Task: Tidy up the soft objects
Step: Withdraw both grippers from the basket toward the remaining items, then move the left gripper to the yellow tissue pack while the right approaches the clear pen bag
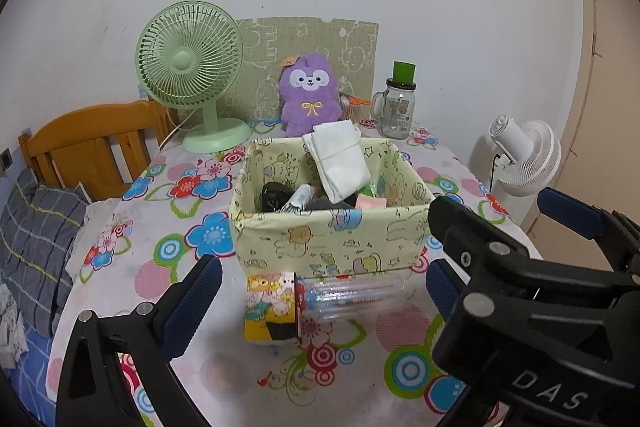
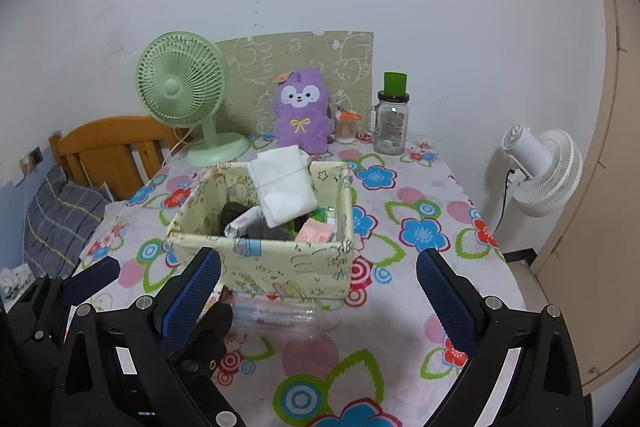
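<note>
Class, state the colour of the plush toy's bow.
Yellow bow on purple plush toy; clearest in left wrist view.

Each gripper consisted of a black plastic frame with two fingers faced in blue, finely dimpled pads. On the left gripper (image 1: 320,291), the near finger pad (image 1: 196,301) was a long blue strip set on a black angled arm. Round silver screw heads (image 1: 144,308) marked the pivot points on that arm. The right gripper (image 2: 318,301) carried the same construction: blue textured pads (image 2: 444,297), black triangular-cutout arms and silver screws (image 2: 493,302). A white rectangular label (image 2: 126,361) sat on its left arm. Seen from the left wrist camera, the right gripper's black body bore raised letters reading "DAS" (image 1: 550,393).
</note>
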Demonstrator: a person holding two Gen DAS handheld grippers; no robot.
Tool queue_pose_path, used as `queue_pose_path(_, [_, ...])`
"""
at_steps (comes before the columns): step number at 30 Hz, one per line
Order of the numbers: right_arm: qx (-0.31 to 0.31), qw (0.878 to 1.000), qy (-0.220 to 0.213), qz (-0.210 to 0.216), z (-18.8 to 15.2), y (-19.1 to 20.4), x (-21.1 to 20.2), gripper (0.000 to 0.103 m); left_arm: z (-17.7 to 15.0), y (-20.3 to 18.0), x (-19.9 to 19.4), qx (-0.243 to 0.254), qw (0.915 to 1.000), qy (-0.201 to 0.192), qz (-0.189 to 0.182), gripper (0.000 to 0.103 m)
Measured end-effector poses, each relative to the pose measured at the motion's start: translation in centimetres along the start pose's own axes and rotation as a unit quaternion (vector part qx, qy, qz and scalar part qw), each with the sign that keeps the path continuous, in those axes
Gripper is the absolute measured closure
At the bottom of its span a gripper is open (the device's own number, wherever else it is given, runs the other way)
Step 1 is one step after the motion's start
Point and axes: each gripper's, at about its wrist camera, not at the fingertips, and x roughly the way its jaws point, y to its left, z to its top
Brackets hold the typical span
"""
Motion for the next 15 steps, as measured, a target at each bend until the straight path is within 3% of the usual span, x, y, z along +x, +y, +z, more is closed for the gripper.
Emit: queue_pose_path(15, [0.003, 0.999, 0.038, 0.010, -4.1, 0.4, 2.0, 0.003, -3.7, -0.1, 1.4, 0.007, 0.9998, 0.019, -0.003, 0.000])
